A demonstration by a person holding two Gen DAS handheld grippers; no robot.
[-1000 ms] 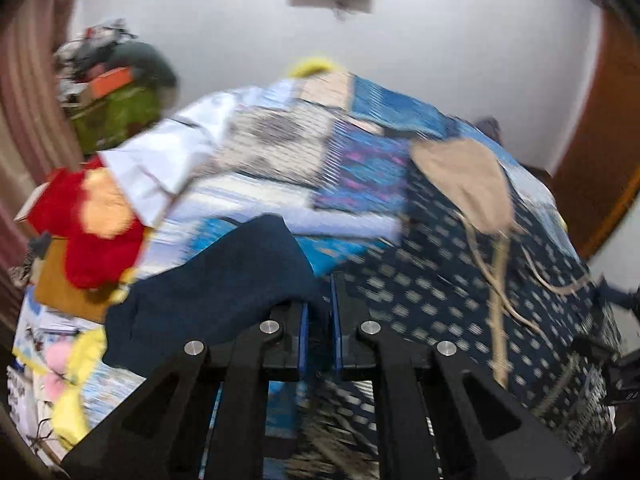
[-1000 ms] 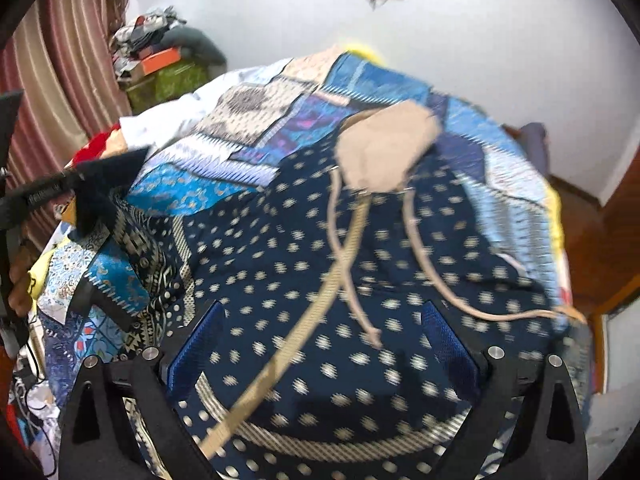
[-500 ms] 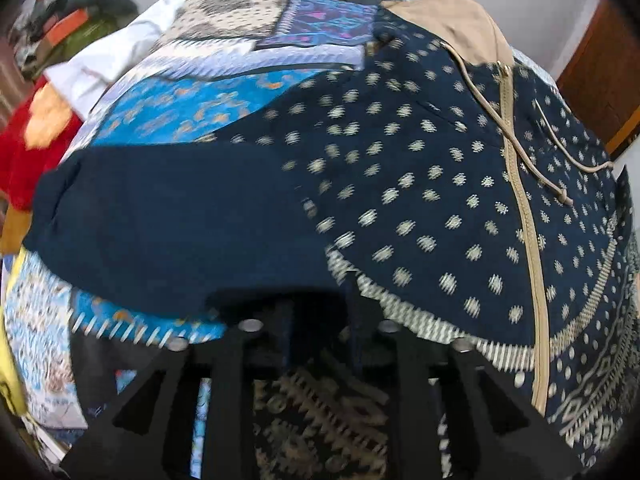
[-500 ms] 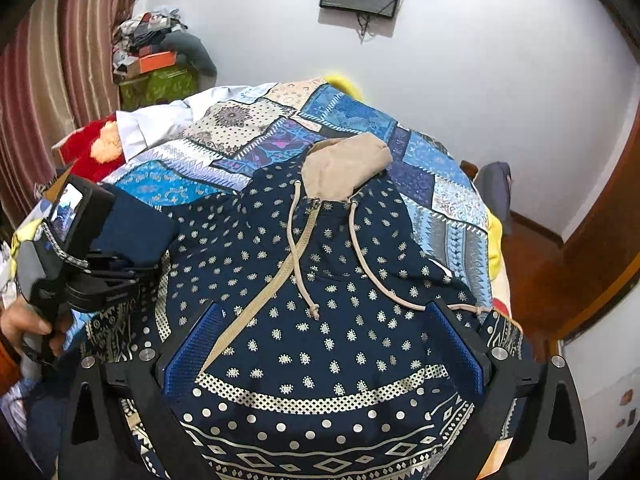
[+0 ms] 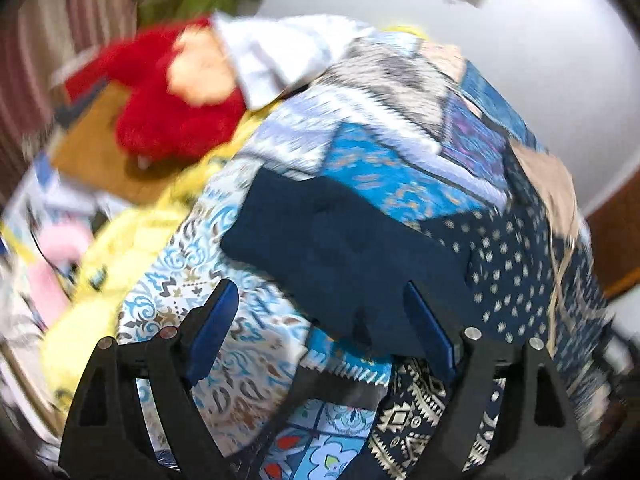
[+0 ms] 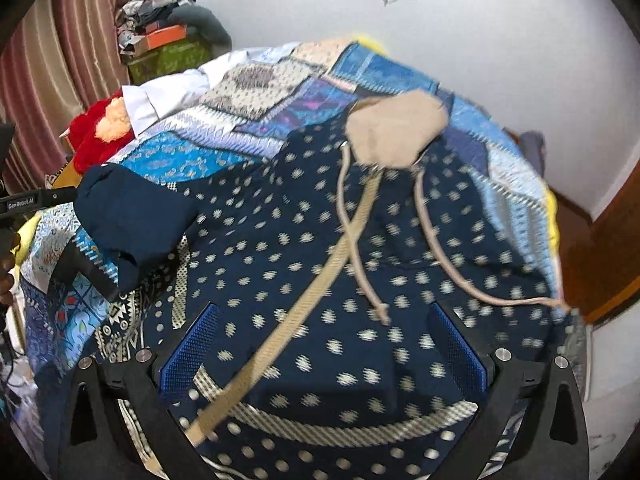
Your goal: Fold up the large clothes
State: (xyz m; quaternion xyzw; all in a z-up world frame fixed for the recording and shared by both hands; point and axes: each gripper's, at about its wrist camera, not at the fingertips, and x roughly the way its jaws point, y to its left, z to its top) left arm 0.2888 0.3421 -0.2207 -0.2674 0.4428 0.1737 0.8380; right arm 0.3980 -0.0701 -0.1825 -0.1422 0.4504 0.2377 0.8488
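A navy hoodie (image 6: pixel 320 264) with pale dots, a beige hood (image 6: pixel 394 128) and beige drawstrings lies front-up on the patchwork bedspread (image 6: pixel 256 92). Its plain navy sleeve (image 6: pixel 132 216) is folded in at the left; it also shows in the left wrist view (image 5: pixel 340 248). My left gripper (image 5: pixel 324 336) is open, its blue pads either side of the sleeve's near end. My right gripper (image 6: pixel 324 356) is open and empty over the hoodie's lower front.
A red plush toy (image 5: pixel 168 96) and a white garment (image 5: pixel 280 52) lie at the bed's far left. Boxes and clothes (image 6: pixel 168 40) are stacked by the curtain. A wooden door (image 6: pixel 608 248) stands at the right. Yellow bedding (image 5: pixel 120 240) hangs off the left edge.
My left gripper was shut on the navy sleeve and carried it over the hoodie. It has now opened, the sleeve lies released, and the left view has swung left.
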